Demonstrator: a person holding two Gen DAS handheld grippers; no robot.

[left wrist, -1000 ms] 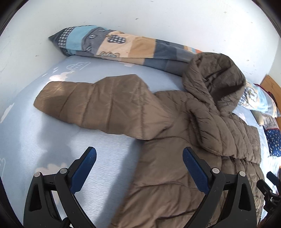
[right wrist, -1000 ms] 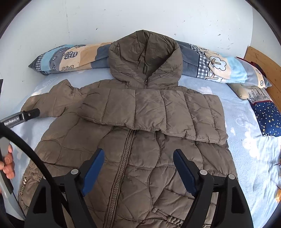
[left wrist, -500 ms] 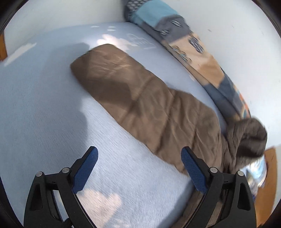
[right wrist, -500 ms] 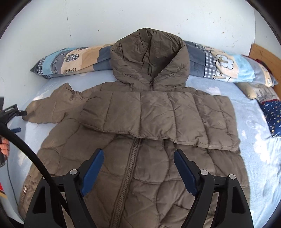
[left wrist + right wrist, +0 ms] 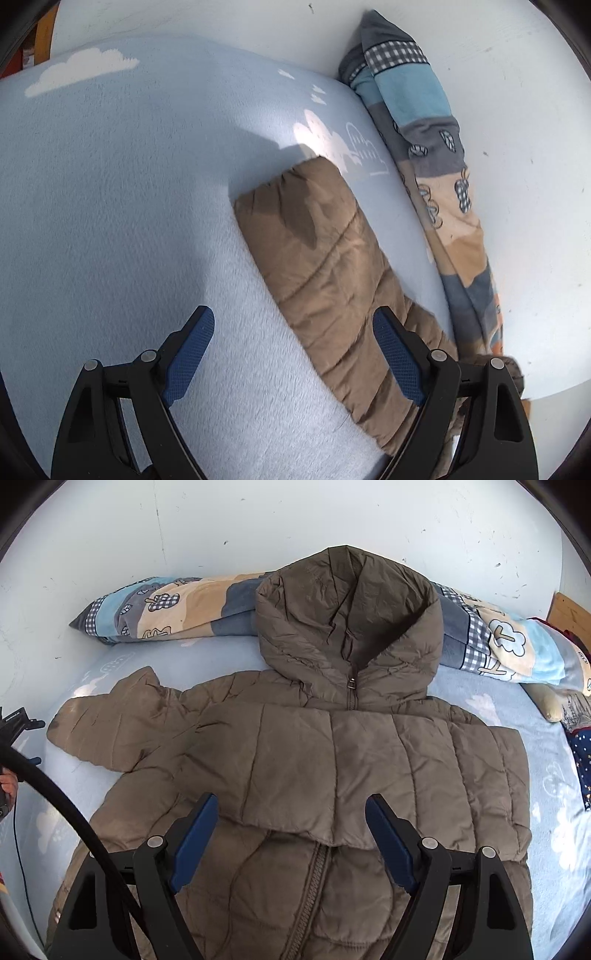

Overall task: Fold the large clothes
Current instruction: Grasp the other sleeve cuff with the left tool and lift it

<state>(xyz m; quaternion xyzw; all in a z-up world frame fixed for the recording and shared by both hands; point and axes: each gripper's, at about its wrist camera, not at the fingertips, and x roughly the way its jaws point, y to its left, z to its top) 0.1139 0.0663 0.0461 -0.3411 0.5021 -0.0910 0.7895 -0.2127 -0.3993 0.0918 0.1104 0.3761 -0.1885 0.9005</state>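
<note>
The left gripper [image 5: 293, 356], jaws just narrowed slightly yet wide and empty, hangs over the jacket's outstretched sleeve [image 5: 325, 266] on the bed sheet [image 5: 110, 206]. A shallow pinch could slip off the puffy fabric. The right gripper [image 5: 291, 838] gapes, empty, above the jacket [image 5: 332, 768], whose folded sleeve might spring open.

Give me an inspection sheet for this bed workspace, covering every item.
Surface: pale blue cloud-print bedsheet.
Job's things: brown quilted hooded jacket lies zipped, front up; one sleeve is folded across its chest, the other sleeve is spread out.
Clutter: patchwork quilted blanket roll along the wall.
Grippers: left claw open, jaws just closing slightly, above the sleeve edge; right claw open above the jacket.
Cables: black cable.
Surroundings: white wall.
</note>
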